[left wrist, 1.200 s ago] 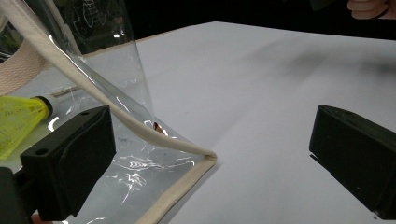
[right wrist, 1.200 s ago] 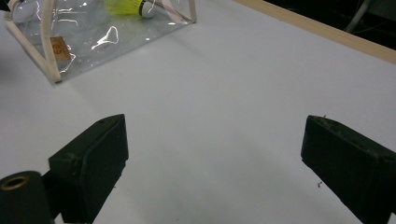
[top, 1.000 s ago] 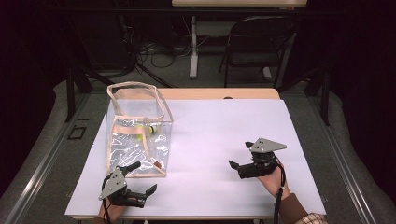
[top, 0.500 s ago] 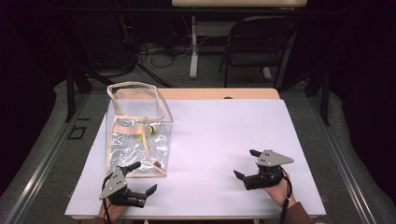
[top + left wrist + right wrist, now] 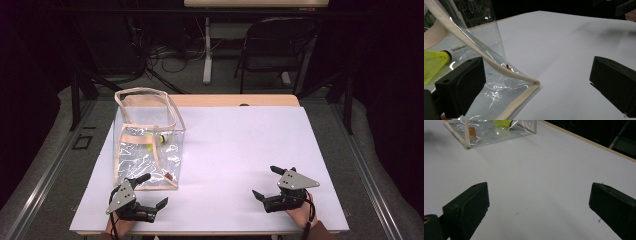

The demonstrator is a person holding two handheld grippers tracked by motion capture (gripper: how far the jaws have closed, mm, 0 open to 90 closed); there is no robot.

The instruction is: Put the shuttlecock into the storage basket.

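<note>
A clear plastic bag [image 5: 145,150] with beige trim stands open on the left of the white table [image 5: 240,145]. A yellow shuttlecock [image 5: 162,138] lies inside it, also seen through the wall in the left gripper view [image 5: 434,62] and far off in the right gripper view [image 5: 502,123]. My left gripper [image 5: 154,189] rests at the bag's near corner, open, with the bag's corner seam [image 5: 524,82] between its jaws but untouched. My right gripper [image 5: 264,181] sits low near the front right. Its jaws have just been opening, and bare table lies between them [image 5: 539,200].
The table's far wooden edge [image 5: 235,100] runs behind the white sheet. A dark chair [image 5: 280,45] and cables lie on the floor beyond. White surface stretches between the bag and my right gripper.
My right gripper has come nearer the front edge, a little to the right, and lower. The left gripper and the bag have stayed where they were.
</note>
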